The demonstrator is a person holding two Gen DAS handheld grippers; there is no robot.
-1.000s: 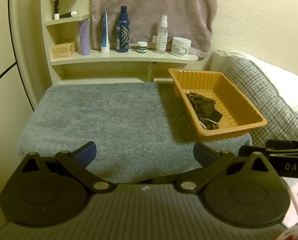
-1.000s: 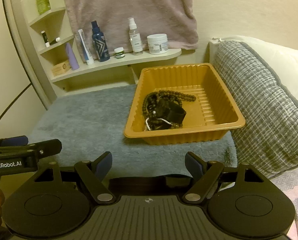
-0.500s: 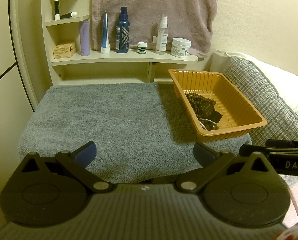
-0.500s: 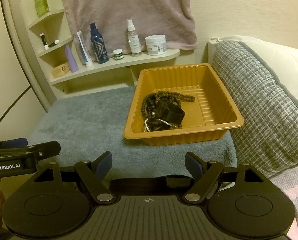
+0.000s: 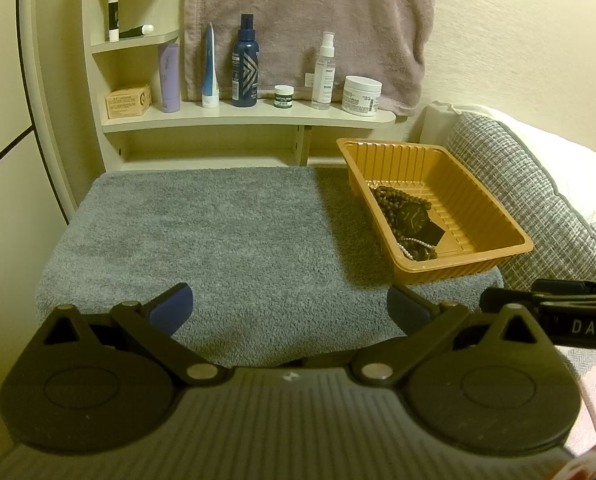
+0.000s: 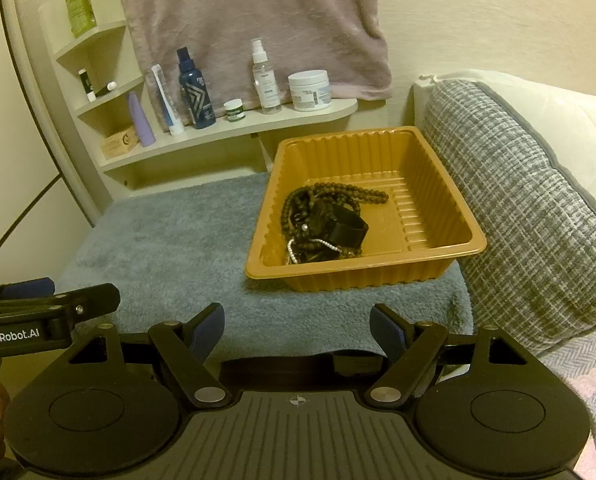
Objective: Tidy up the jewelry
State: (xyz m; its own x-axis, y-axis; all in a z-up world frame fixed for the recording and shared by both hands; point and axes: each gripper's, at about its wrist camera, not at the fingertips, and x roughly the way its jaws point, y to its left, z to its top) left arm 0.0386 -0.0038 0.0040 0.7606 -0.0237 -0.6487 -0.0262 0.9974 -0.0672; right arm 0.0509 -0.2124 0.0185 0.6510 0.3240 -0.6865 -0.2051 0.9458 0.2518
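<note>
Dark bead strands [image 6: 350,192], a black watch [image 6: 340,226] and a pale chain [image 6: 318,243] lying tangled in the orange tray [image 6: 418,268] (near-left corner), tray sitting at the right of the grey-towelled desk [image 5: 218,240], left gripper [image 5: 290,312] and right gripper [image 6: 298,324] hovering near, jaws standing apart, gripping nothing.

Dim, warm yellowish light (fisheye-curved, dark-cornered edges), soft shadows, no blur.

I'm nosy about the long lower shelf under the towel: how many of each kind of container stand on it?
Bottles: 2, dark blue and clear spray
Tubes: 2, lilac and white-blue
Jars: 2, small green-labelled and large white
Boxes: 1, cardboard
Total: 7
</note>
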